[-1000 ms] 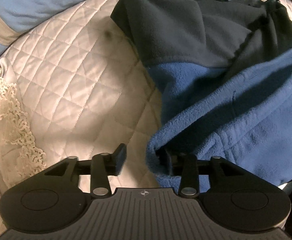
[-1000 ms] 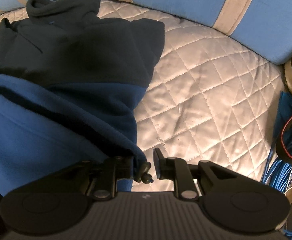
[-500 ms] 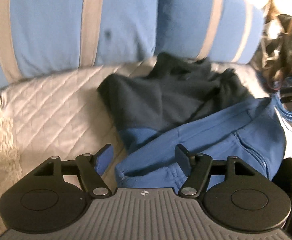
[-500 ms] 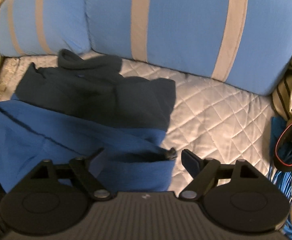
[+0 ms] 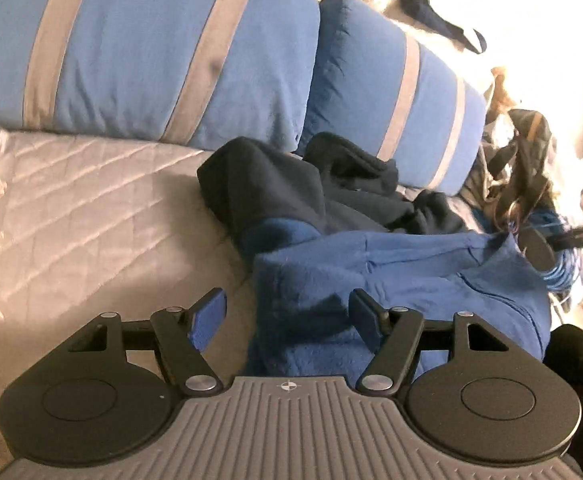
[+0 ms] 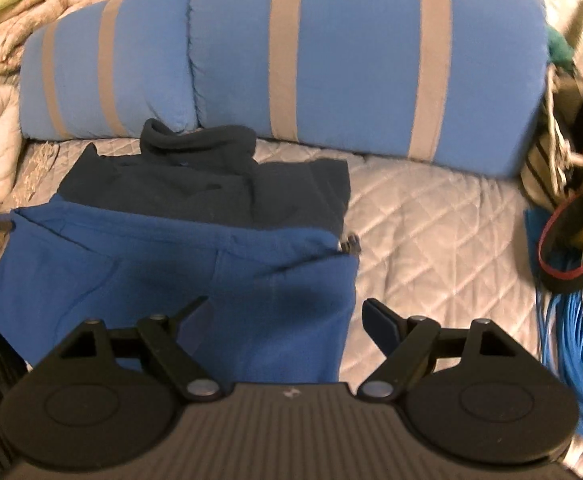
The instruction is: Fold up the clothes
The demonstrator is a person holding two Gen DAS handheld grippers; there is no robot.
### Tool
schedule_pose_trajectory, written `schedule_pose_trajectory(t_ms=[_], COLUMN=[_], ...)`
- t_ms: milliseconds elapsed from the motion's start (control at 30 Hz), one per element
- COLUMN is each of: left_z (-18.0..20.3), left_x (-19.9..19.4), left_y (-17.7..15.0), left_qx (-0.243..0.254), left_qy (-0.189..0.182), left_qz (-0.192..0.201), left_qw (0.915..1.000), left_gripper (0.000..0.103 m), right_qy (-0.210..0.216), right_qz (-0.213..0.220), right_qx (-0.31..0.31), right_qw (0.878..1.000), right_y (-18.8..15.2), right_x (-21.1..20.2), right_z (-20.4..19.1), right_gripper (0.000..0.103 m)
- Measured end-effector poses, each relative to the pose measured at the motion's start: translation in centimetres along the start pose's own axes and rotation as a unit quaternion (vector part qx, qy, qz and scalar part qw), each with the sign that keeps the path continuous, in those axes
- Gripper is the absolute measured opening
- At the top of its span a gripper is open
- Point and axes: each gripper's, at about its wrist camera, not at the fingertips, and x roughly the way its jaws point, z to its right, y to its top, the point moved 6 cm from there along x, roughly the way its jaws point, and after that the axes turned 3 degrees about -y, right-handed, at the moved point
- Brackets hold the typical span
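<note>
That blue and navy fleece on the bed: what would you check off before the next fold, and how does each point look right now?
1. Left tool free of cloth: ok; its jaws have just been opening and its pads press on nothing.
2. Right tool free of cloth: ok; its jaws have just been opening and stand wide.
3. Fleece lying on the quilted cover, not dangling: ok.
4. Blue lower half folded up over the navy top: ok.
5. Fold edges straight and even: cannot tell, the picture is blurred.
6. Zipper pull tucked in: not ok, it sticks out at the right corner.
</note>
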Motion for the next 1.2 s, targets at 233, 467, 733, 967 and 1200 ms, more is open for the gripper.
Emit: schedule_pose_trajectory(t_ms=[233,467,733,967,1200], left_z=[0.5,0.9,-0.5,-1.6,-1.3], left_x=[0.3,-0.4,0.2,1.0,2.0], left_y=[-0.4,-0.4,0.0,0.5,0.4], left_qx=[0.019,0.013,-0.082,-0.144,-0.135], left_qy=[-0.049,-0.054,-0.002,0.057,0.126], left_qz=[0.043,0.058,0.069,0.071,0.037], left_qw=[0.9977,0.9968,0.9942,0.9853,0.9821], left_gripper=[0.041,0.023,0.020,0.020,0.020], right_qy=[-0.006,-0.006,0.000,0.017,0.043], right_qz=[-0.017,-0.013,-0.002,0.044,0.116], right_qx=[0.020,0.035,0.046,0.046,0.047], right_qw=[1.000,0.999,0.999,0.998,0.991], right_y=[-2.7,-3.7,-4.6,-4.8,-4.0], right_x=[-0.2,-0.9,-0.6,-0.1,1.8], right_z=[1.2,1.8,2.4,3.0,5.0], right_gripper=[0.089,0.089,0.089,0.089,0.086])
